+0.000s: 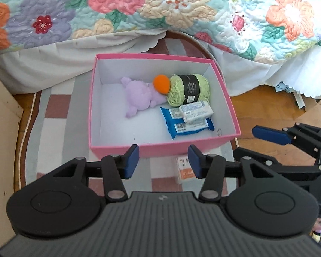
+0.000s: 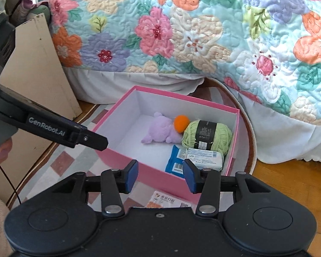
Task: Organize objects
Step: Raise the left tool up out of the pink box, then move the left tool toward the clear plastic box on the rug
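Note:
A pink box (image 1: pixel 160 151) (image 2: pixel 119 157) with a white inside stands on a rug. In it lie a purple plush toy (image 1: pixel 139 96) (image 2: pixel 160 128), an orange ball (image 1: pixel 162 83) (image 2: pixel 182 123), a green yarn skein (image 1: pixel 190 90) (image 2: pixel 207 135), a blue wipes pack (image 1: pixel 169 125) (image 2: pixel 173 160) with white packets (image 1: pixel 195 111) (image 2: pixel 205 158) on top, and a small ring (image 1: pixel 219 132). An orange-and-white packet (image 1: pixel 185 169) (image 2: pixel 167 201) lies on the rug before the box. My left gripper (image 1: pixel 163 160) hovers open and empty over the box's near wall. My right gripper (image 2: pixel 161 177) is likewise open and empty.
A bed with a floral quilt (image 1: pixel 160 6) (image 2: pixel 182 32) and white skirt rises right behind the box. A beige board (image 2: pixel 36 68) leans at the left. The checked rug (image 1: pixel 53 115) ends in wooden floor (image 1: pixel 267 107) at the right. A blue pad (image 1: pixel 269 136) of the right gripper shows beside the box.

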Tool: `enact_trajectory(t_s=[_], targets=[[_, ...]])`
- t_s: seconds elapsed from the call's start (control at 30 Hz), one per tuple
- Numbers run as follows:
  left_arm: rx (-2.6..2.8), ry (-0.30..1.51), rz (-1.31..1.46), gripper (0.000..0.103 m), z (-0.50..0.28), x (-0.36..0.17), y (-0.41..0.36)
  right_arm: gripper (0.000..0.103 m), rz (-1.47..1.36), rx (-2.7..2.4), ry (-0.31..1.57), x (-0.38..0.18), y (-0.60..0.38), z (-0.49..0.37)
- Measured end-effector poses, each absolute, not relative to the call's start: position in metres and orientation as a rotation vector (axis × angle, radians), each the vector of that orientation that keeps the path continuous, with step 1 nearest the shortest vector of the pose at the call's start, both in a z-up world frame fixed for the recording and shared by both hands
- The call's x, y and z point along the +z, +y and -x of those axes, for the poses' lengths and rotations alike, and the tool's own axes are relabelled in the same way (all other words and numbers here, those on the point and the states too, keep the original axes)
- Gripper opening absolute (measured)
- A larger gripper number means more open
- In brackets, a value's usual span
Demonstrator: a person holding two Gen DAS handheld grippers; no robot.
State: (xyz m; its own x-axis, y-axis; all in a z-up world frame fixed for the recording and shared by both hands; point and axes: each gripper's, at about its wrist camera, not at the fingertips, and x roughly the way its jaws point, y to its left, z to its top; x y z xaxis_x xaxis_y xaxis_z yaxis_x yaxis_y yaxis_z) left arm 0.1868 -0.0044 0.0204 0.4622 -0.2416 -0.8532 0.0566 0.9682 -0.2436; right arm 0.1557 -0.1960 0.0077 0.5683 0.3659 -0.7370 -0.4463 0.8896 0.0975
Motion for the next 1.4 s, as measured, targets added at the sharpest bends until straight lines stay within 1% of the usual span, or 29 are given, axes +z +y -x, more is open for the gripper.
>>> enact_trajectory(t_s=[0.17, 0.23, 0.33, 0.5, 0.57, 0.63, 0.8, 0.93, 1.07, 1.1, 1.17, 1.33, 1.4], targets=[[-0.192, 1.061, 0.175, 0.062, -0.166, 0.030, 0.002, 0.058, 0.111, 0.489, 0.833, 0.016, -0.193, -0.142], [-0.193, 1.052, 0.167, 0.064, -0.158, 0.034, 0.004, 0.059, 0.110, 0.496, 0.836, 0.020, -0.193, -0.137], [-0.188, 1.048, 0.165, 0.067, -0.147, 0.039, 0.009, 0.072, 0.114, 0.501, 0.829, 0.025, -0.192, -0.127], [-0.195, 1.056, 0.177, 0.069, -0.132, 0.040, 0.014, 0.074, 0.119, 0.506, 0.825, 0.032, -0.191, -0.113], [-0.204, 1.057, 0.186, 0.071, -0.127, 0.042, 0.018, 0.087, 0.116, 0.515, 0.832, 0.033, -0.190, -0.108], [-0.200, 1.042, 0.192, 0.076, -0.123, 0.043, 0.020, 0.096, 0.120, 0.548, 0.831, 0.033, -0.189, -0.103], [-0.165, 1.052, 0.229, 0.078, -0.116, 0.035, 0.027, 0.097, 0.124, 0.569, 0.817, 0.025, -0.187, -0.090], [-0.158, 1.047, 0.204, 0.085, -0.108, 0.029, 0.029, 0.098, 0.111, 0.591, 0.822, 0.019, -0.188, -0.083], [-0.146, 1.048, 0.180, 0.088, -0.103, 0.023, 0.028, 0.098, 0.121, 0.601, 0.819, 0.013, -0.189, -0.077], [-0.149, 1.045, 0.177, 0.089, -0.102, 0.021, 0.028, 0.098, 0.121, 0.598, 0.817, 0.012, -0.189, -0.076], [-0.137, 1.047, 0.179, 0.100, -0.101, 0.016, 0.028, 0.099, 0.114, 0.587, 0.818, 0.010, -0.190, -0.074], [-0.121, 1.058, 0.190, 0.100, -0.101, 0.007, 0.032, 0.099, 0.095, 0.558, 0.807, 0.003, -0.197, -0.074], [-0.125, 1.011, 0.174, 0.100, -0.098, 0.006, 0.031, 0.099, 0.080, 0.558, 0.804, -0.001, -0.201, -0.074]])
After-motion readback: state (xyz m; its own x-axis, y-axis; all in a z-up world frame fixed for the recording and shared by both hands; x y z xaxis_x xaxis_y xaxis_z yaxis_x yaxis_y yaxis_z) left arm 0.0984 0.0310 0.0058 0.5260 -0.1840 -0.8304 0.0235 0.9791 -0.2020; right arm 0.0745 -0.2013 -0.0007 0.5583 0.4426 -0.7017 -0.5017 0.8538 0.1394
